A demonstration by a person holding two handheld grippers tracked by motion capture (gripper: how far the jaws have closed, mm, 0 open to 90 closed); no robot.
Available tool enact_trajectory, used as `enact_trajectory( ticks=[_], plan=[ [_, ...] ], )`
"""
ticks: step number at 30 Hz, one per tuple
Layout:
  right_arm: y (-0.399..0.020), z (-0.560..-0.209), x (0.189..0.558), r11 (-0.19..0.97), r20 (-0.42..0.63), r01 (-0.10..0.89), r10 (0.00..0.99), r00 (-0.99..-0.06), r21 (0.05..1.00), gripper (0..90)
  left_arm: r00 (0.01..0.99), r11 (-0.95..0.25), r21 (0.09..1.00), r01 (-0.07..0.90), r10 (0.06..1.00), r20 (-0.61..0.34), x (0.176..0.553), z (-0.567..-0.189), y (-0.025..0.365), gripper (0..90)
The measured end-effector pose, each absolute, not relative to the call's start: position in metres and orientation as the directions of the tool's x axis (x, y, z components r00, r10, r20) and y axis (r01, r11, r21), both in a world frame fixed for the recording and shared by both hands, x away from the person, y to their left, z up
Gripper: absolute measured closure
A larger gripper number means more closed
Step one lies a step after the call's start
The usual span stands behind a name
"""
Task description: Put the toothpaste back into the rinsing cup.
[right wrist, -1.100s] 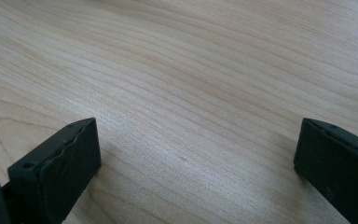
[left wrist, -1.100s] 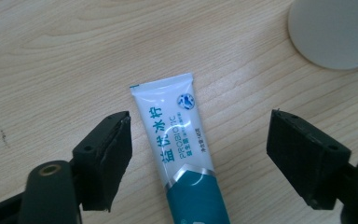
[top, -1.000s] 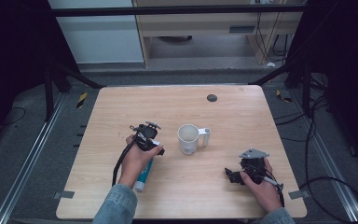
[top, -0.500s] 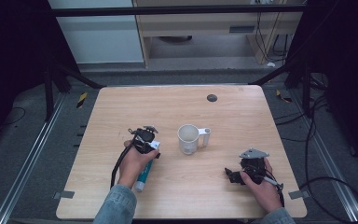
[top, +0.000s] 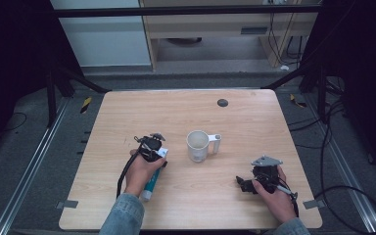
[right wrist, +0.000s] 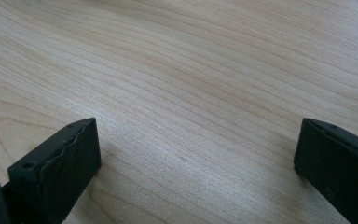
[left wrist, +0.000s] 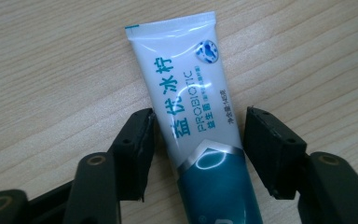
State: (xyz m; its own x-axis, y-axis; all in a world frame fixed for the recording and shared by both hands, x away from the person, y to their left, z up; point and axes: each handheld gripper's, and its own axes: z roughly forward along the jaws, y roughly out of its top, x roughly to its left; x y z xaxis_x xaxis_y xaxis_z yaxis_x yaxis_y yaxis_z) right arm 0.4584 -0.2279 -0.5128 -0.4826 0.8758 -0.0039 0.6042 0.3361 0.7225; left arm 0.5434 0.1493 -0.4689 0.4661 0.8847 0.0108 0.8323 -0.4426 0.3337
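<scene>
Between the jaws of the left gripper (left wrist: 198,154), a white and teal plastic toothpaste tube (left wrist: 191,116) is seen lying flat on the light wooden tabletop (left wrist: 51,70). The jaws have just been closing around the tube; the left pad stands just beside its edge and a narrow gap remains at the right pad, so the tube is judged not yet clamped. The tube is straddled across its width near the teal lower half, probably because the flat body offers the pads two parallel edges there. Beyond the jaws, the crimped white end points away. On the tube, large teal Chinese characters are printed along its length, with "PROBIOTIC" beside them and a small round blue emblem near the crimp; the smaller print is too fine to be read. In the high view, a white ceramic mug (top: 198,145) stands near the left gripper, apart from the tube. The jaws of the right gripper (right wrist: 196,163) are held wide over bare tabletop, with nothing between them, presumably kept idle.
</scene>
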Motion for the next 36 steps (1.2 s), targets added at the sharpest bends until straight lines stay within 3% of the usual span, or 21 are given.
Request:
enact_trajectory(
  ticks=[25,36],
  plan=[
    [-0.2279,-0.5129,0.4584,0.337,-0.005,0.604,0.876,-0.483,0.723,0.6,0.515,-0.493,0.331,0.805,0.857,0.024,0.5413,-0.4661,0.1472,63.1],
    [-0.2279,-0.5129,0.4584,0.337,-0.005,0.604,0.876,-0.483,0.722,0.6,0.532,-0.502,0.342,0.794,0.847,0.007,0.5379,-0.4594,0.1519,76.1]
  ],
)
